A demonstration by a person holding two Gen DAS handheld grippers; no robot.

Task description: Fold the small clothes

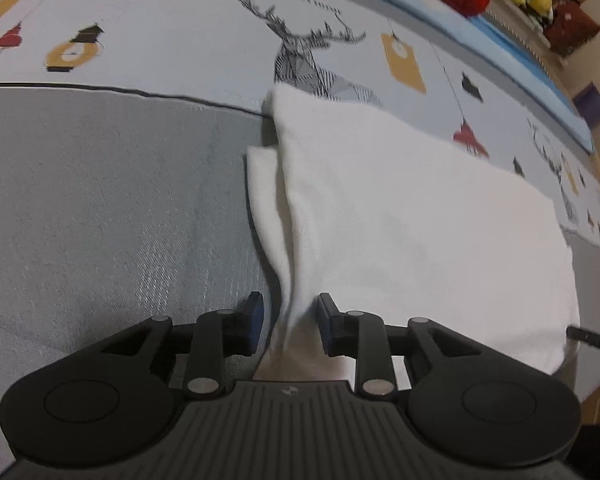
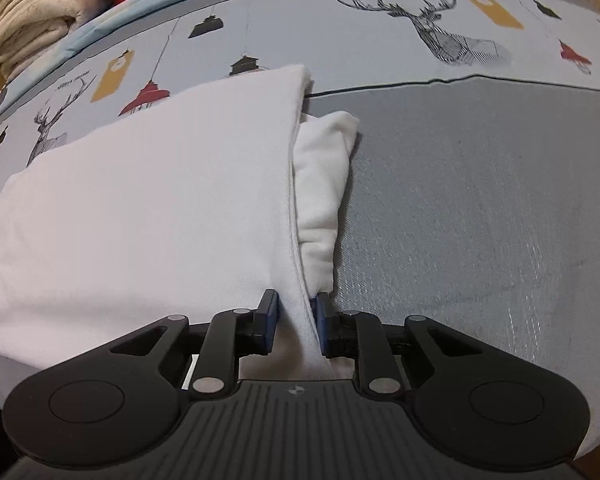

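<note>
Left hand-held gripper (image 1: 288, 326) pitched steeply downward, black linkage arms spread to either side, blue-padded fingers (image 1: 255, 322) parted by a moderate gap. Held a pinched-up edge of the white garment (image 1: 400, 216) in that gap, cloth lying against the right pad, clear of the left pad. Right hand-held gripper (image 2: 298, 322) tilted down just as steeply, jaws set narrower. Clamped a fold of the same garment, the blue pads (image 2: 270, 320) pressing the layered edge from both sides. No hand, wrist or sleeve visible in either wrist view.
</note>
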